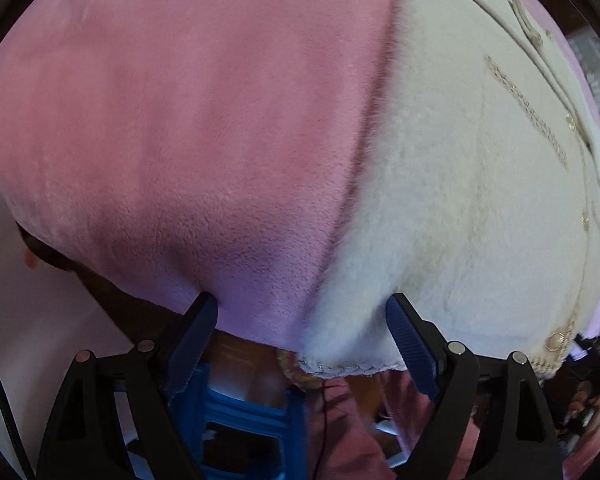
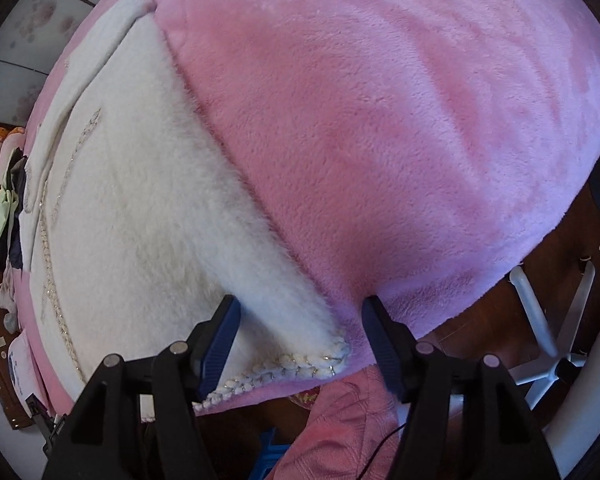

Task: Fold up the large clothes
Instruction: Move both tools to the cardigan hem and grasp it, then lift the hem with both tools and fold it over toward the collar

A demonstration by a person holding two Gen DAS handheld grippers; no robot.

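A cream fleece garment [image 1: 460, 168] with braided trim lies spread on a pink plush blanket [image 1: 172, 120] that covers the table. My left gripper [image 1: 302, 312] is open; its fingertips [image 1: 206, 308] press the cloth at the near edge, astride the garment's left hem corner. In the right wrist view the same garment [image 2: 140, 200] lies left of the pink blanket [image 2: 380, 120]. My right gripper [image 2: 300, 312] is open, fingertips [image 2: 230, 312] on the cloth, astride the garment's right hem corner with its braided edge [image 2: 300, 364].
A blue plastic stool [image 1: 236, 412] stands below the table edge. A white chair base [image 2: 552, 320] stands on the dark wood floor at the right. Clothes and soft items [image 2: 4, 200] lie at the far left. A pink-clad lap [image 2: 340, 432] is near.
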